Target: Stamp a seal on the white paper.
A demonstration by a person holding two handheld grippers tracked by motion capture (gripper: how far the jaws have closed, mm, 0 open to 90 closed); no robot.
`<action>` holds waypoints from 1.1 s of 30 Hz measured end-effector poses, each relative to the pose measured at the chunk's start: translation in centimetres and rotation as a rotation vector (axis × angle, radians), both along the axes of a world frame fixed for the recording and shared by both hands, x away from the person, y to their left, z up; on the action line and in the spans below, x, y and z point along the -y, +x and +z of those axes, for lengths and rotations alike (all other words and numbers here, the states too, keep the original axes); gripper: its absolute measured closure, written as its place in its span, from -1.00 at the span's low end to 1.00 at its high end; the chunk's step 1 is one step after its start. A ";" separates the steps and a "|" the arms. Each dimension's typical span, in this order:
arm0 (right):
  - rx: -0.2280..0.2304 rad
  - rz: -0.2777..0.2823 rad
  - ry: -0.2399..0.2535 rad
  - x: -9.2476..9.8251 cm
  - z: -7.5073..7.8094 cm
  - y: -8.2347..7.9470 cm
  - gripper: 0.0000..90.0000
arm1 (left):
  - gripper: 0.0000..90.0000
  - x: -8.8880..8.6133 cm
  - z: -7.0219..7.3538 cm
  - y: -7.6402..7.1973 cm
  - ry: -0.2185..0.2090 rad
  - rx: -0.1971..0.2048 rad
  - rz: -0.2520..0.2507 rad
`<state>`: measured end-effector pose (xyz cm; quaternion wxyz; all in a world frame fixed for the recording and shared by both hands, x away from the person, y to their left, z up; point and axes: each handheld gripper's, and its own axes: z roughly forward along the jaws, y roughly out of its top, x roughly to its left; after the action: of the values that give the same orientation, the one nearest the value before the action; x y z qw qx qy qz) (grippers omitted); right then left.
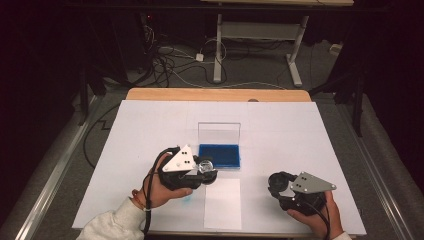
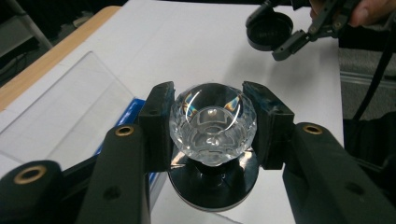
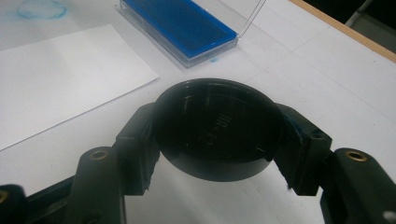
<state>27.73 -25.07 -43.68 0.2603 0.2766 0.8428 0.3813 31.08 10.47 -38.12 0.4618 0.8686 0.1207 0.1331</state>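
The left gripper (image 2: 212,123) clamps a faceted clear glass stamp (image 2: 212,125) just beside the blue ink pad (image 1: 220,156). The right gripper (image 3: 217,135) grips a round black cap (image 3: 218,126) over bare white table (image 1: 300,130), well apart.

A large sheet (image 1: 150,135) covers most of the wooden table (image 1: 217,94), whose bare far edge shows behind it. Near the middle of the sheet lies an ink pad case (image 1: 220,156), its open lid (image 1: 219,132) standing upright at the far side. A smaller paper (image 1: 222,202) lies on the sheet just in front of the case, reaching the near edge. The left gripper (image 1: 206,169) is at the case's near left corner, with a faceted stamp (image 2: 212,122) between its jaws, over what seems to be the paper's far edge. The right gripper (image 1: 276,183) is well to the right of the paper, above the sheet, with a round cap (image 3: 219,127) between its jaws. A smudge (image 1: 187,199) sits on the sheet left of the paper.
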 end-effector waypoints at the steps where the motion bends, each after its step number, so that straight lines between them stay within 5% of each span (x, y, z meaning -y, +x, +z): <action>1: 0.000 0.000 0.000 0.0 0.0 0.0 -0.15 | 0.21 0.2 -0.1 0.0 0.007 -0.004 -0.006; 33: -0.008 0.004 -0.011 -0.1 -0.2 0.0 -0.15 | 0.21 4.6 -4.2 -0.5 0.116 -0.061 -0.120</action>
<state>27.77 -25.00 -43.84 0.2577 0.2751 0.8465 0.3761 30.56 5.89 -42.29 0.4140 0.9031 0.0746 0.0857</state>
